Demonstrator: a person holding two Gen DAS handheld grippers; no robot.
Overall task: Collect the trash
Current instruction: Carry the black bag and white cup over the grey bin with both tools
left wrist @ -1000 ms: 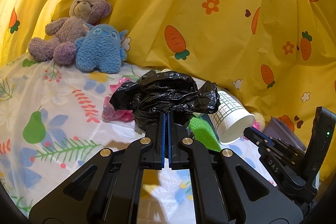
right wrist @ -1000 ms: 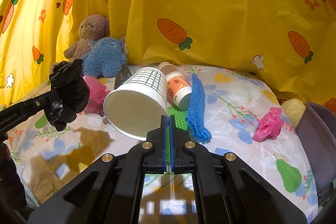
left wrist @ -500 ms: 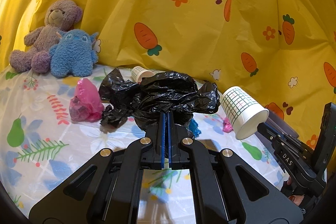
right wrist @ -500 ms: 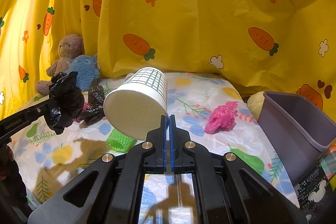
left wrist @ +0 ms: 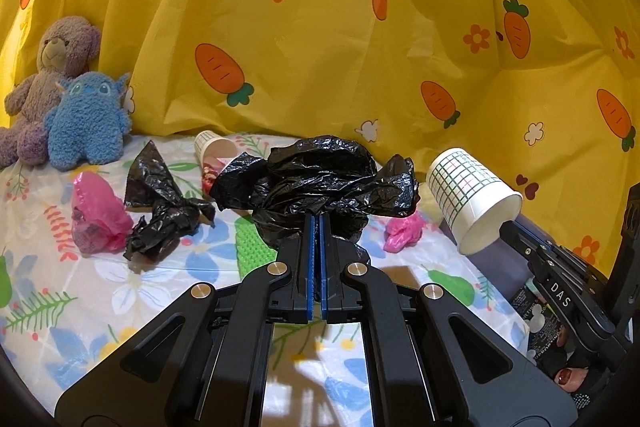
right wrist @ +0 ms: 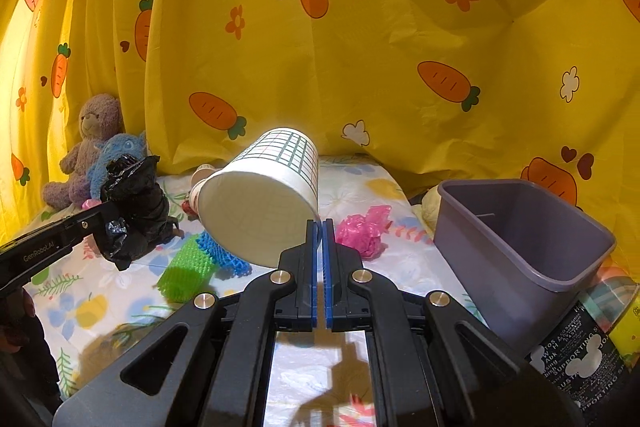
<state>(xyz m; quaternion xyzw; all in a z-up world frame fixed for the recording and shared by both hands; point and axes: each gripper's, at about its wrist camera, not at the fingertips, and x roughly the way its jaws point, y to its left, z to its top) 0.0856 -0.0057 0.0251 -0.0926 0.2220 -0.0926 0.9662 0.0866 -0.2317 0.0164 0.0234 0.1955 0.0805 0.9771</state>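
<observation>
My left gripper [left wrist: 317,221] is shut on a crumpled black plastic bag [left wrist: 320,179], held above the floral sheet; the same bag [right wrist: 134,211] shows at the left of the right wrist view. My right gripper [right wrist: 320,225] is shut on the rim of a white paper cup with a green grid [right wrist: 264,203], tilted mouth toward the camera; the cup [left wrist: 472,195] also appears at the right of the left wrist view. A grey-purple bin [right wrist: 520,239] stands on the right, beside the cup. On the sheet lie another black bag [left wrist: 160,203], pink wads [left wrist: 98,213] [right wrist: 364,227] and a second cup [left wrist: 212,147].
A yellow carrot-print curtain [left wrist: 320,27] closes off the back. A purple teddy [left wrist: 48,83] and blue plush toy [left wrist: 86,119] sit at the far left. Green [right wrist: 184,267] and blue [right wrist: 224,255] knobbly pieces lie on the sheet. A dark printed package [right wrist: 576,343] lies beside the bin.
Both grippers have swung to the right with the black bag and the cup still held. The bin has come further into the right wrist view, and the plush toys have slid left.
</observation>
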